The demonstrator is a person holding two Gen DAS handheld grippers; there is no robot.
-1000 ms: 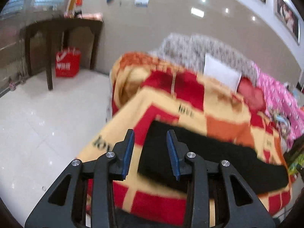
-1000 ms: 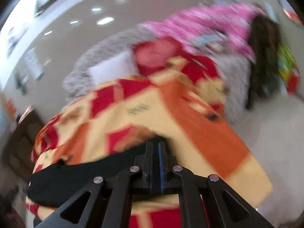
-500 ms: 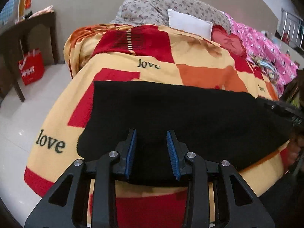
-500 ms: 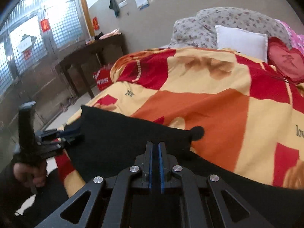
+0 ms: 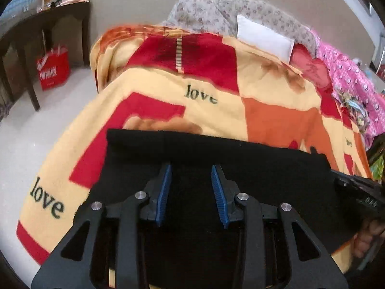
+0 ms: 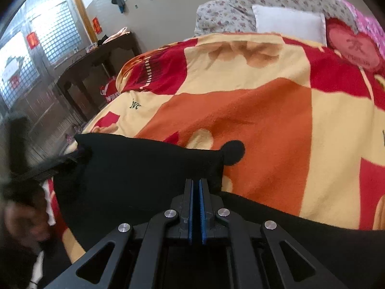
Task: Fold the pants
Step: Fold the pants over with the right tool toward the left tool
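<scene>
Black pants [image 5: 252, 168] lie spread across the near part of a red, orange and yellow blanket [image 5: 276, 118] on a bed. My left gripper [image 5: 191, 169] hovers over their middle, its blue pads apart with only the flat cloth beneath them. In the right wrist view the pants [image 6: 144, 175] reach left from my right gripper [image 6: 195, 180]. Its pads are pressed together at the cloth's near right corner, and no fabric shows between them. The blanket [image 6: 264, 120] fills the space beyond.
A white pillow [image 5: 262, 36] and a flowered quilt [image 5: 216, 9] lie at the head of the bed, with pink bedding [image 5: 349, 72] at the right. A dark table [image 5: 36, 26] and a red bag [image 5: 54, 69] stand on the pale floor [image 5: 36, 144] to the left. A hand [image 6: 21, 219] shows blurred at the left.
Both views have swung down and closer onto the bed. My left gripper has come in over the pants. The right view has rolled level and lost its blur. Neither pair of jaws has changed.
</scene>
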